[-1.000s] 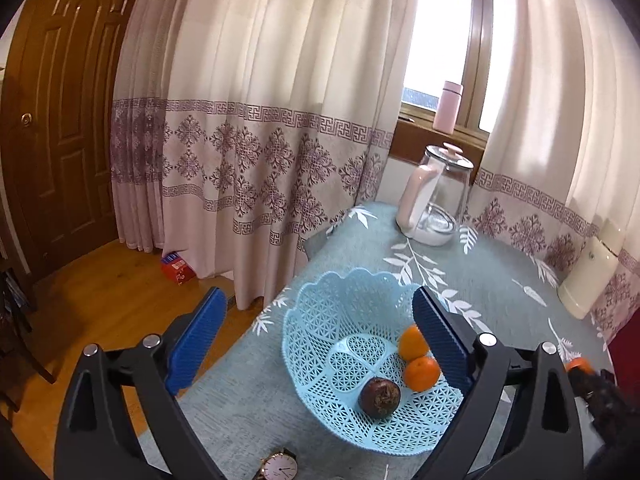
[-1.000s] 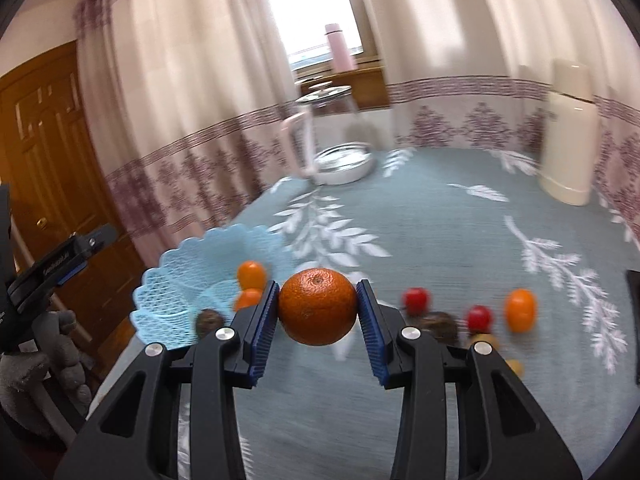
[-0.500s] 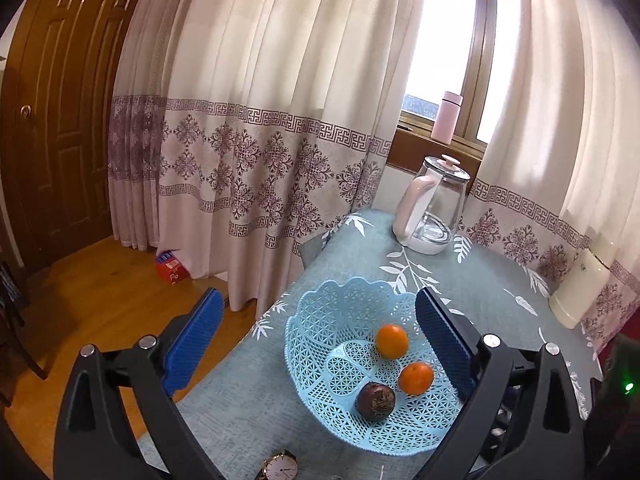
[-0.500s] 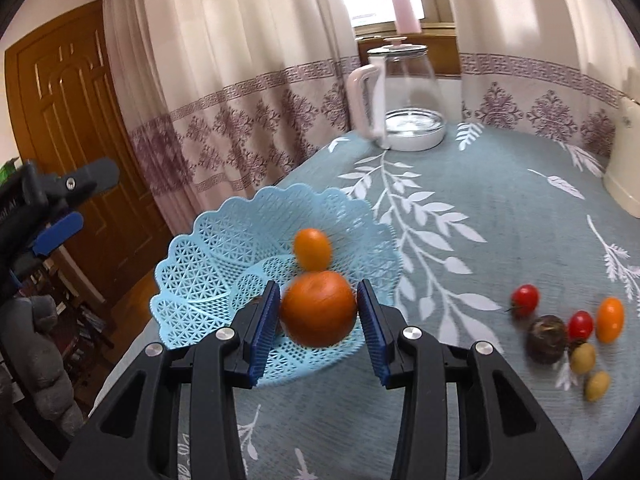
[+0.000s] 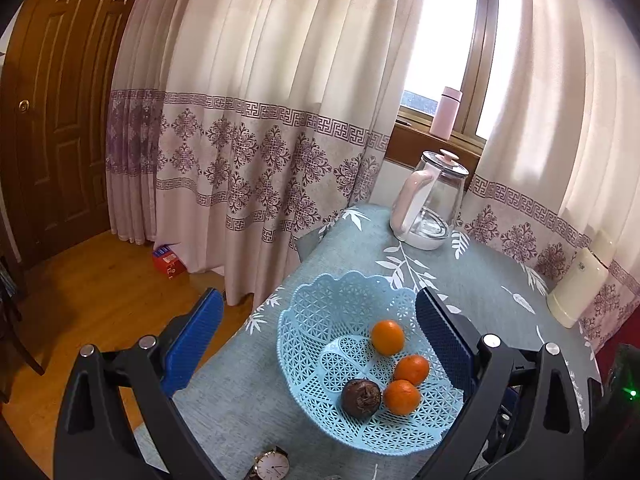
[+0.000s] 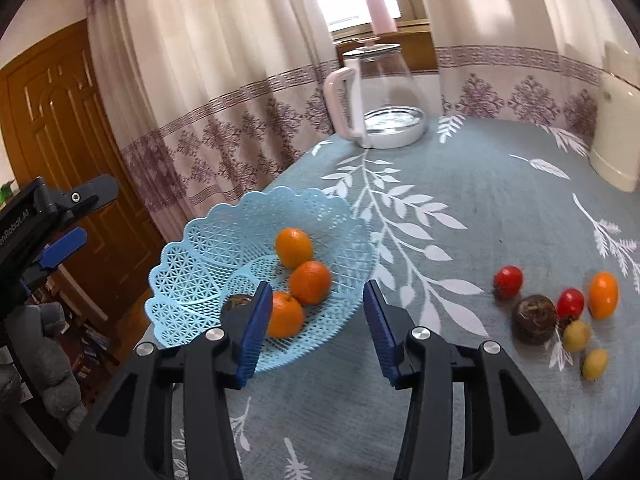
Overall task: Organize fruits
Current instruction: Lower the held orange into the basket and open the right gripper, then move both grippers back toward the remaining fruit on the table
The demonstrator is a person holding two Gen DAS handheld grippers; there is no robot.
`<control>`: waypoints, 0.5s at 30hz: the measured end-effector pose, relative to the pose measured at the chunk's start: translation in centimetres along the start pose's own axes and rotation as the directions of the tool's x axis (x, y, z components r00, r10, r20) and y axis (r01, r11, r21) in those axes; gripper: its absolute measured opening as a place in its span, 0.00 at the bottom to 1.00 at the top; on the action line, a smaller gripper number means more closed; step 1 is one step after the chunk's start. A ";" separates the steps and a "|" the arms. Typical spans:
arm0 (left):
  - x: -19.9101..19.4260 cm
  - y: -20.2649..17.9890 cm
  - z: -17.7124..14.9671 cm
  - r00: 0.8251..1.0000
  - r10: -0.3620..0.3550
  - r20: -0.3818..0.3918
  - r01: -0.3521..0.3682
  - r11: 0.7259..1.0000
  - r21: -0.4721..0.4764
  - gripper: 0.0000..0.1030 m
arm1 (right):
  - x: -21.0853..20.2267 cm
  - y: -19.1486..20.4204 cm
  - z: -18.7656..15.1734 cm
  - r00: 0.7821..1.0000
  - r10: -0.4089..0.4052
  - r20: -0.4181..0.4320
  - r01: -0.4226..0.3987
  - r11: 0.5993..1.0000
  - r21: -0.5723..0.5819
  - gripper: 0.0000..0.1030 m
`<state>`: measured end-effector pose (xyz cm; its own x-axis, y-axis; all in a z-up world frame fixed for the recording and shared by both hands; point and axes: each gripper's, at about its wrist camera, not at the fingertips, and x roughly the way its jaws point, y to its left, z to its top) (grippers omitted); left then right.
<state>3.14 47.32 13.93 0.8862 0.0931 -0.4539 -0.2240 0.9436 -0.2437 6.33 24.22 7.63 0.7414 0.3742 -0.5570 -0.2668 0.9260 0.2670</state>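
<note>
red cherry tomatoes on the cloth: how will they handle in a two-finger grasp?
The tomato is round and glossy, so it will likely roll if nudged and may slip between flat pads. It looks small next to the open right gripper, so the jaws probably need to close far. Thin skin suggests squeezing gently. The second one sits close against other fruit, so crowding is likely.

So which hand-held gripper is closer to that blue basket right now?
Right. The right hand-held gripper hangs open over the blue basket's near rim; the left hand-held gripper, also open, appears held back beyond the table edge.

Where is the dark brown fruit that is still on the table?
Right wrist view, right side: the dark brown fruit lies beside a red tomato.
</note>
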 end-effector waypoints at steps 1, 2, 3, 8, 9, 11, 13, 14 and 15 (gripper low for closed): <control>0.0 -0.1 0.0 1.000 -0.002 0.000 0.002 1.000 0.001 0.95 | -0.1 -0.2 -0.1 1.000 -0.003 -0.001 0.003 1.000 0.008 0.47; -0.1 -0.2 0.0 1.000 -0.005 0.000 0.005 1.000 0.004 0.95 | -0.2 -0.4 -0.2 1.000 -0.006 -0.002 0.006 1.000 0.012 0.47; -0.1 -0.3 -0.1 1.000 -0.008 0.000 0.008 1.000 0.005 0.95 | -0.2 -0.6 -0.4 1.000 -0.011 -0.003 0.011 1.000 0.016 0.47; -0.1 -0.9 -0.3 1.000 -0.025 -0.010 0.025 1.000 0.015 0.96 | -0.7 -1.5 -0.8 1.000 -0.030 -0.005 0.030 0.999 0.035 0.47; -0.1 -1.0 -0.3 1.000 -0.028 -0.010 0.028 0.999 0.018 0.96 | -0.9 -1.8 -0.9 0.999 -0.036 -0.004 0.036 0.999 0.040 0.47; -0.2 -1.3 -0.3 0.999 -0.035 -0.009 0.035 0.999 0.023 0.96 | -1.1 -2.3 -1.0 0.999 -0.044 -0.003 0.044 0.998 0.050 0.48; -0.2 -1.5 -0.4 0.999 -0.038 -0.010 0.038 0.999 0.025 0.96 | -1.5 -3.0 -1.0 0.998 -0.058 0.001 0.058 0.996 0.065 0.49; -0.2 -1.6 -0.5 0.999 -0.040 -0.012 0.041 0.999 0.027 0.96 | -1.6 -3.3 -1.1 0.998 -0.062 0.002 0.062 0.995 0.073 0.52; -0.2 -1.7 -0.5 0.999 -0.043 -0.014 0.043 0.999 0.028 0.96 | -1.8 -3.6 -1.1 0.998 -0.068 0.005 0.068 0.994 0.082 0.53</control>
<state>3.13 45.50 14.01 0.8890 0.0483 -0.4553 -0.1742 0.9553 -0.2388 5.29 20.27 6.78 0.7611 0.3099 -0.5699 -0.1649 0.9421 0.2921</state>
